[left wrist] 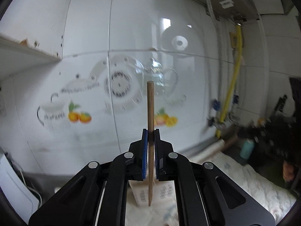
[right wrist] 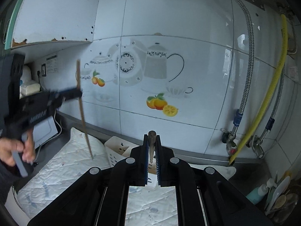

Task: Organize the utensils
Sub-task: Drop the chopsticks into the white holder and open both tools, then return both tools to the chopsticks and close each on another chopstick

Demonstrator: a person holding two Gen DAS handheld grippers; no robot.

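Mid-task, both hands loaded. My left hand-held gripper point(left wrist: 150, 131) is clamped on a wooden chopstick point(left wrist: 150, 113), which stands near upright between the blue pads; the right wrist view shows the same gripper point(right wrist: 80, 92) raised at the left, its chopstick point(right wrist: 83, 113) hanging clear above the quilted mat point(right wrist: 62, 167) on the surface. My right hand-held gripper point(right wrist: 152, 137) is closed on a second stick point(right wrist: 151, 141), gripped close to its rounded top end, the rest running down behind the jaws. Below and between the grippers sits a white slotted holder point(right wrist: 116, 150), which I judge to be the destination. Done: both sticks picked up and lifted. Left: carry each over the holder and drop it in. More utensils point(right wrist: 282, 197) lie at the far right; whether they belong to the job I cannot tell.
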